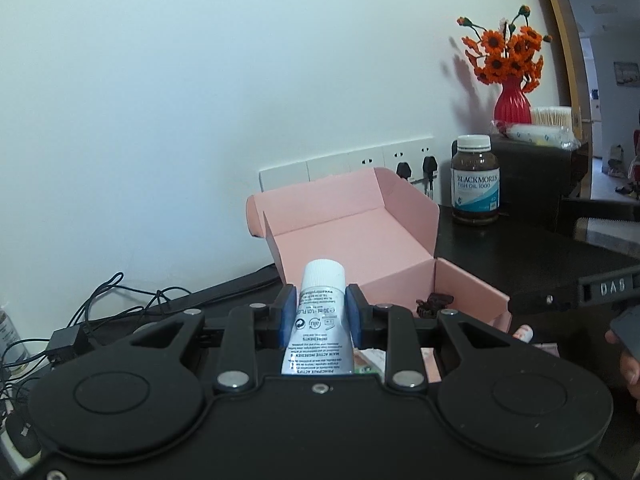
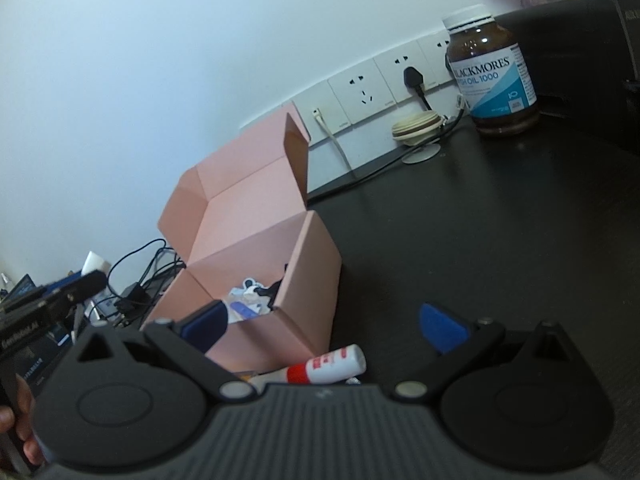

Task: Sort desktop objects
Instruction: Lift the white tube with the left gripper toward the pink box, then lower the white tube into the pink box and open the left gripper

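- Left claw (image 1: pixel 321 312) clamped on white tube (image 1: pixel 320 320), held near pink box (image 1: pixel 352 236).
- Right claw (image 2: pixel 324 326) spread apart above red-white tube (image 2: pixel 328 366) lying on desk (image 2: pixel 500 240) beside box.

Box (image 1: pixel 360 240): pink. Tube (image 1: pixel 320 320): white, black print. Surface (image 2: pixel 480 240): black. Vase (image 1: pixel 512 102): red; flowers (image 1: pixel 508 54): orange. Bottle (image 2: pixel 494 76): brown, white cap, blue-white label.
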`<state>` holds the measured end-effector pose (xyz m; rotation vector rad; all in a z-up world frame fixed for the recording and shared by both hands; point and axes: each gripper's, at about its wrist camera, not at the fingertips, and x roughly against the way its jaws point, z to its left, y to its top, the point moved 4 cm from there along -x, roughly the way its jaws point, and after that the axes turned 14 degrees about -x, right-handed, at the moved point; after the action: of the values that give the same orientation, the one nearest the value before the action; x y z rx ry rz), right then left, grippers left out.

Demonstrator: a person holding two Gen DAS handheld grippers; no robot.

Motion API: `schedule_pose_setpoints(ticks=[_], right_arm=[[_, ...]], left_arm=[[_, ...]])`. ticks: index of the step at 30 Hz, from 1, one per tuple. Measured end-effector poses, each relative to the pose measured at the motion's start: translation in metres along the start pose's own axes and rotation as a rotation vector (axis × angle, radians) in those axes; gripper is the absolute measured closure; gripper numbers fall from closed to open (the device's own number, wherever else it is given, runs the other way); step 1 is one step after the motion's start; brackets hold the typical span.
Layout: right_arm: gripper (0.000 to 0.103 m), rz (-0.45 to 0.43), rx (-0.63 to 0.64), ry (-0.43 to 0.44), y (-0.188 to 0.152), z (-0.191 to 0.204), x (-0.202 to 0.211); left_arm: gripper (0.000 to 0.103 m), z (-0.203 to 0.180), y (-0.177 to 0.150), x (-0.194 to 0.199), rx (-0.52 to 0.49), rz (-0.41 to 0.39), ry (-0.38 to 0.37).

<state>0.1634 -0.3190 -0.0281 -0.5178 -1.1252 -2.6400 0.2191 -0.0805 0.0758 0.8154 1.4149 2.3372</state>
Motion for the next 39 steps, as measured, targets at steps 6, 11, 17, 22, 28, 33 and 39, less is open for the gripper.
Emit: schedule_pose_setpoints(ticks=[6,11,17,22,28,33,39], right_arm=[[0.001,0.005,-0.010,0.006,0.001,-0.001,-0.001],[0.001,0.004,-0.016,0.010,0.002,-0.003,-0.001],[0.001,0.009,-0.018,0.020,0.003,-0.003,-0.001],[0.001,0.012,-0.033,0.023,0.004,-0.005,-0.002],[0.001,0.026,-0.047,0.033,0.005,-0.007,-0.004],[0.001,0.027,-0.050,0.039,0.005,-0.007,-0.003],[0.001,0.027,-0.059,0.040,0.005,-0.008,-0.003]], left_arm=[[0.076,-0.003,0.017,-0.024,0.019,0.001,-0.069],[0.076,-0.025,0.019,-0.054,-0.033,0.040,-0.078],[0.076,-0.047,0.018,-0.085,-0.084,0.091,-0.088],[0.076,-0.053,0.009,-0.099,-0.098,0.146,-0.098],[0.076,-0.061,-0.002,-0.116,-0.114,0.212,-0.109],[0.076,-0.066,-0.011,-0.128,-0.123,0.266,-0.119],[0.075,-0.062,-0.015,-0.133,-0.077,0.290,-0.139]])
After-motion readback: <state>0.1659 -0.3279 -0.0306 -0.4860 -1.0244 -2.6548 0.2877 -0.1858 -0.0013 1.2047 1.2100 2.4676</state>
